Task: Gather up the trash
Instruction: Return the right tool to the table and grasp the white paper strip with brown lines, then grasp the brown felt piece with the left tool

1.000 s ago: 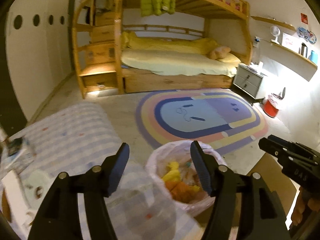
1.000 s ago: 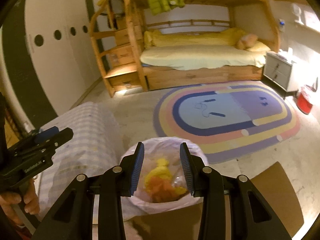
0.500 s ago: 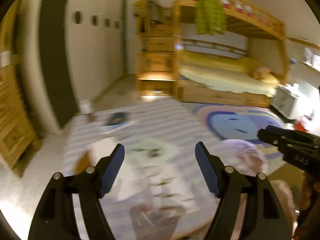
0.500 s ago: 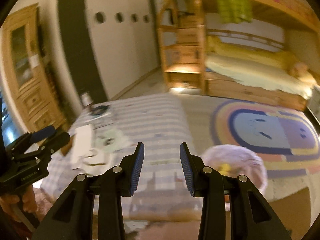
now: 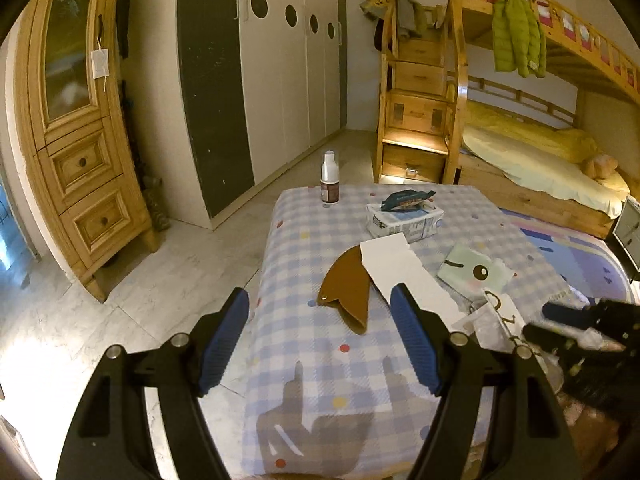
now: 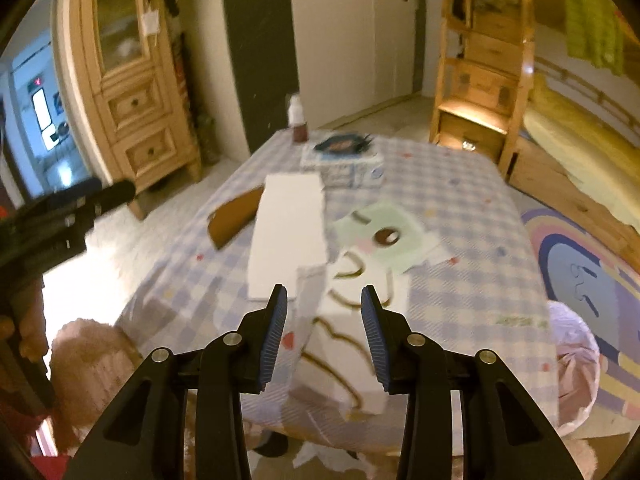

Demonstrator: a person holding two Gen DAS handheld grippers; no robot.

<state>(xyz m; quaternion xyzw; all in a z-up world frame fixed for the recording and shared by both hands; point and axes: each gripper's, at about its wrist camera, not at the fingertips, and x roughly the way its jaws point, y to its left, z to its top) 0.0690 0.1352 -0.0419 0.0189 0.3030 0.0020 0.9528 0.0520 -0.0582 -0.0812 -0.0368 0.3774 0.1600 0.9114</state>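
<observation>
A table with a blue checked cloth (image 5: 320, 360) carries litter: a brown curved piece (image 5: 346, 292), a white paper strip (image 5: 404, 276), a pale green wrapper with a face (image 5: 474, 270), a white wrapper with brown lines (image 6: 348, 332) and a tissue box (image 5: 404, 220). My left gripper (image 5: 320, 340) is open and empty above the near left part of the table. My right gripper (image 6: 324, 336) is open and empty just over the white wrapper. The white trash bag (image 6: 574, 364) stands at the table's right side.
A small white bottle (image 5: 329, 184) stands at the table's far edge. A wooden cabinet (image 5: 76, 152), white wardrobes (image 5: 288, 68) and a bunk bed (image 5: 520, 140) surround the table. A rainbow rug (image 6: 592, 280) lies to the right.
Both grippers have swung left from the trash bag to the table. The bag has left the centre of both views and the litter on the cloth has come in front.
</observation>
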